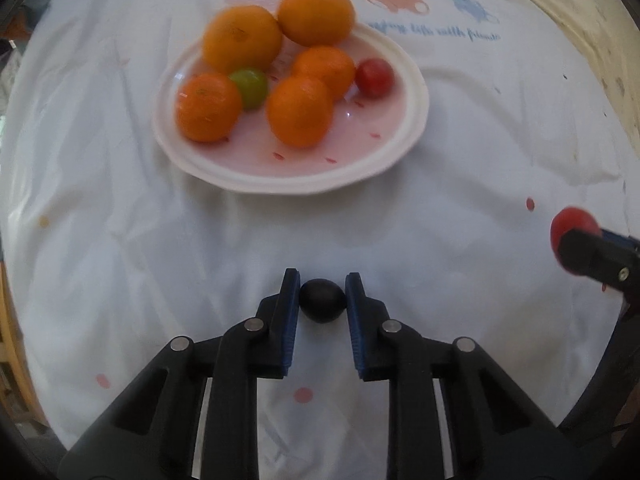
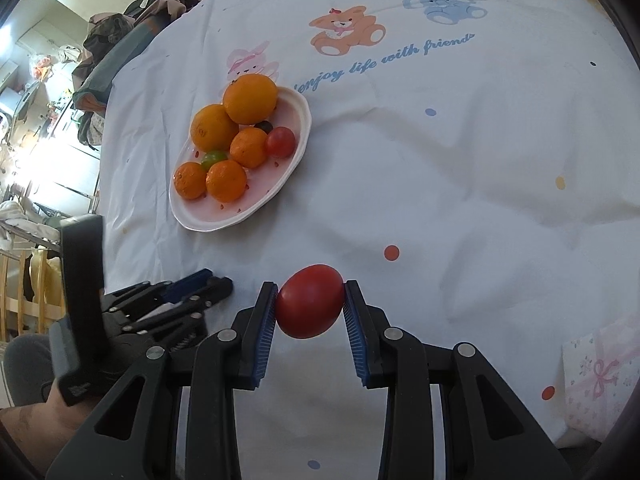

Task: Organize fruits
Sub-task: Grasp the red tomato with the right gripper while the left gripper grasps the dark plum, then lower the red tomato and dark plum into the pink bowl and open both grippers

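My left gripper [image 1: 322,280] is shut on a small dark round fruit [image 1: 322,305], low over the white cloth. My right gripper [image 2: 310,286] is shut on a red tomato [image 2: 310,301]; that tomato [image 1: 573,222] also shows at the right edge of the left wrist view. Beyond both stands a white-rimmed pink plate [image 1: 400,156] holding several oranges [image 1: 300,111], a green fruit [image 1: 250,87] and a small red tomato [image 1: 374,77]. In the right wrist view the same plate [image 2: 208,224] also carries a dark fruit [image 2: 264,125] behind the oranges. The left gripper [image 2: 216,282] lies to the left of mine.
A white cloth [image 2: 440,160] printed with cartoon bears and coloured dots covers the table. A patterned gift box [image 2: 600,380] sits at the lower right. Clothes and furniture [image 2: 120,40] crowd the room beyond the table's left edge. A person's arm [image 2: 36,428] shows at bottom left.
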